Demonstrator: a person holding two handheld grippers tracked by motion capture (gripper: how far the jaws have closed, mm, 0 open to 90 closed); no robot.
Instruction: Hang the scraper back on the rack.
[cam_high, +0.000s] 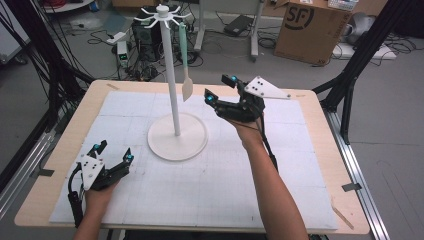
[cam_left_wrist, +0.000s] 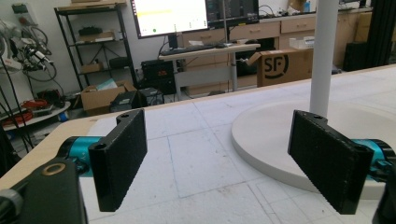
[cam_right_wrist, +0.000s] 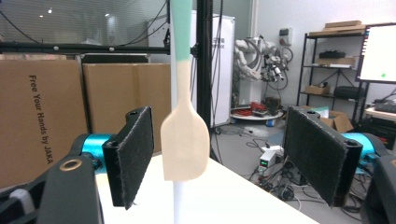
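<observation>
A white rack stands mid-table: a round base (cam_high: 177, 136), a tall pole (cam_high: 170, 75) and a hooked crown on top. From one hook hangs a spatula (cam_high: 186, 75) with a green handle and a cream blade. My right gripper (cam_high: 220, 89) is open in the air just right of the blade; in the right gripper view the spatula (cam_right_wrist: 184, 140) hangs beyond the two pads, nearer the left one, and nothing is held. My left gripper (cam_high: 113, 152) is open low over the mat at the front left; its view shows the rack base (cam_left_wrist: 280, 140) and pole (cam_left_wrist: 323, 56) ahead.
A white gridded mat (cam_high: 210, 170) covers the wooden table (cam_high: 320, 150). Black frame posts (cam_high: 360, 55) stand at the far right and far left. A cardboard box (cam_high: 310, 30) and cables lie on the floor beyond the table.
</observation>
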